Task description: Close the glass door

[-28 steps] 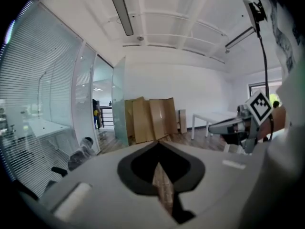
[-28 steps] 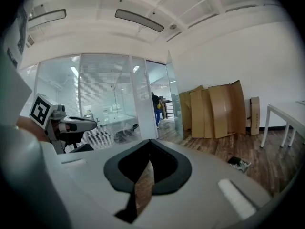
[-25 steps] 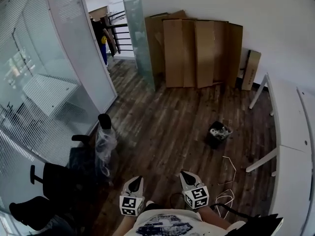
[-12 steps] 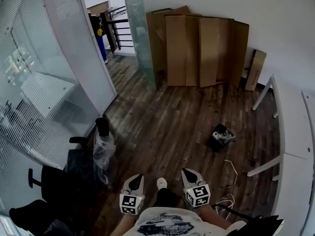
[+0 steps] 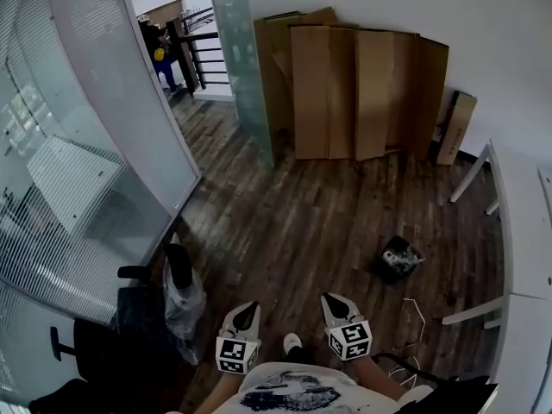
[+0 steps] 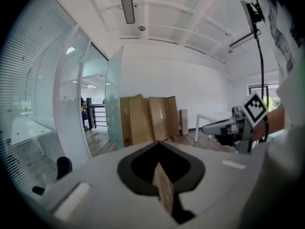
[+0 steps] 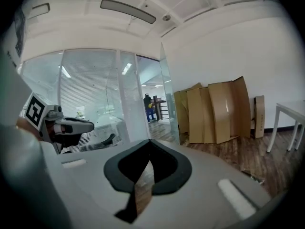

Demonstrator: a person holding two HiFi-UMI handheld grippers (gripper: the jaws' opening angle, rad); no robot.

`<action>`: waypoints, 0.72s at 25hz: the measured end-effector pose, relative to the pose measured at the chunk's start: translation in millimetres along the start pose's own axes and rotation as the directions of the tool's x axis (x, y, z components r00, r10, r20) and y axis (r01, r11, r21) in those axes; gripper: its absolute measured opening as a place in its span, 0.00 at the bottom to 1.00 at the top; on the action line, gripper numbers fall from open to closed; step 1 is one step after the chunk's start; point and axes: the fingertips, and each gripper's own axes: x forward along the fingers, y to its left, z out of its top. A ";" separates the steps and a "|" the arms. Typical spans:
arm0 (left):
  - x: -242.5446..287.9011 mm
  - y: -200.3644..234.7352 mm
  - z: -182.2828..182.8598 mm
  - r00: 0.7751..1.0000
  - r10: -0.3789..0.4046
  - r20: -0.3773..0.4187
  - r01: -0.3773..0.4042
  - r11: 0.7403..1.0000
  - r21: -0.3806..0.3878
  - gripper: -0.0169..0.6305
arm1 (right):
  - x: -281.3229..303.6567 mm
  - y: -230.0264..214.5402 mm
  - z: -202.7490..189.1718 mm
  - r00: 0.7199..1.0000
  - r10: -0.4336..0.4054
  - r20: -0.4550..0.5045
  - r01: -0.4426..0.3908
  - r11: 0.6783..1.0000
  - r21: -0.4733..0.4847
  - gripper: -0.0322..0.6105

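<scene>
The frosted glass door (image 5: 240, 63) stands open at the back, edge-on beside the doorway, and shows too in the left gripper view (image 6: 114, 104) and the right gripper view (image 7: 169, 94). Both grippers are held low in front of me, far from the door and pointing towards it. My left gripper (image 5: 248, 309) is shut with nothing between its jaws; its tips meet (image 6: 158, 142). My right gripper (image 5: 328, 301) is likewise shut and empty (image 7: 150, 140). Each one shows in the other's view: the left gripper (image 7: 71, 125) and the right gripper (image 6: 228, 125).
A white-framed glass partition (image 5: 121, 102) runs along the left. Cardboard sheets (image 5: 362, 93) lean on the back wall. A black office chair (image 5: 129, 317) and a plastic-wrapped item (image 5: 184, 287) stand at my left, a small black box (image 5: 397, 259) and a white table (image 5: 522, 231) at right. A person (image 5: 155, 50) stands beyond the doorway.
I have walked forward over the wooden floor towards the doorway; the chair, the box and the cardboard have slid nearer. Both grippers came along, still shut.
</scene>
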 end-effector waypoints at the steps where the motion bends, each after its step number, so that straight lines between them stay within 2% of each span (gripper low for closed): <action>1: 11.4 11.5 0.9 1.000 0.001 -0.001 -0.001 1.000 0.012 0.03 | 15.1 -3.1 4.3 1.000 -0.002 0.001 0.002 1.000 0.004 0.06; 6: 57.8 47.3 15.2 1.000 -0.025 -0.001 0.025 1.000 -0.009 0.03 | 76.7 -12.0 30.5 1.000 0.003 0.003 -0.003 1.000 -0.011 0.06; 11: 82.3 73.6 26.1 0.999 -0.034 0.007 0.034 0.999 -0.024 0.03 | 108.0 -20.7 53.8 1.000 -0.012 0.010 0.013 1.000 -0.026 0.06; 18: 101.7 107.6 33.8 1.000 0.006 0.014 -0.006 1.000 -0.027 0.03 | 137.4 -34.5 60.4 1.000 -0.012 -0.012 0.012 0.999 -0.032 0.06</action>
